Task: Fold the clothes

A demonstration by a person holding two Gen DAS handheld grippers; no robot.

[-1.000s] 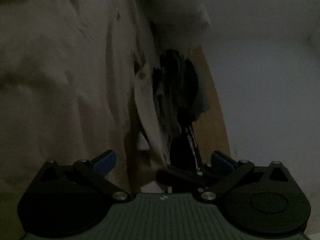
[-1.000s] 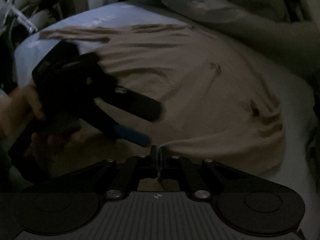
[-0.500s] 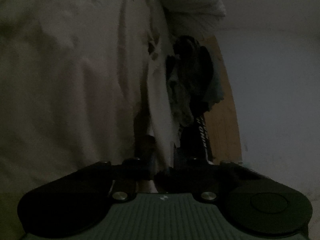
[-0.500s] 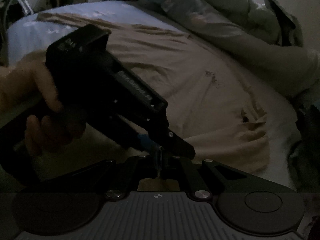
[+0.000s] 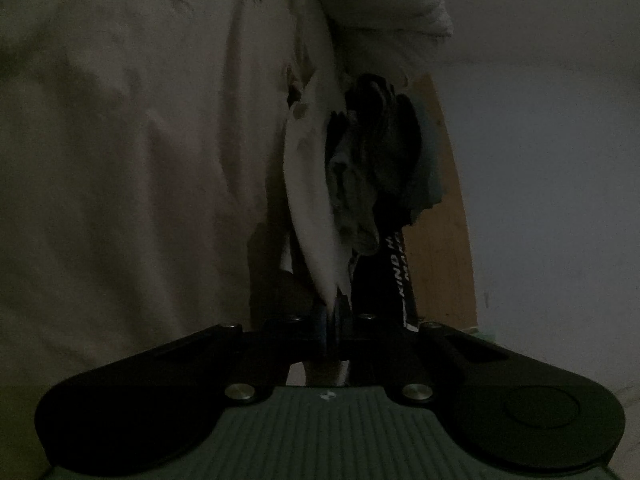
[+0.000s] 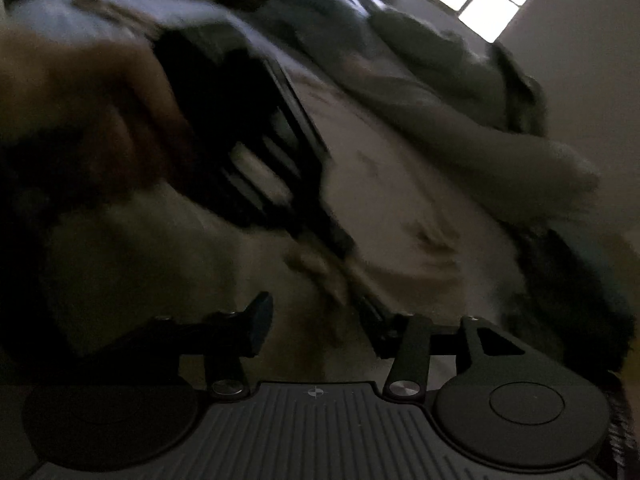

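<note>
We are seeing the left hand-held gripper point(image 5: 330, 330) pinching the pale edge of the beige garment point(image 5: 120, 160), jaws closed on the fabric. The garment is lying spread on the bed point(image 6: 80, 16), filling the view from 9 to 12 o'clock. The right hand-held gripper point(image 6: 320, 326) is standing with jaws apart, holding nothing — the frame is blurred. A dark clothes pile point(image 5: 376, 152) is sitting at 1 o'clock.

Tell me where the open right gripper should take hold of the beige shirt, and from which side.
Judging by the blurred frame, grip the beige shirt at its near hem, beside where the left gripper already pinches it. The right gripper should come in low from the bed's near edge, since the hem lies flat toward it.
</note>
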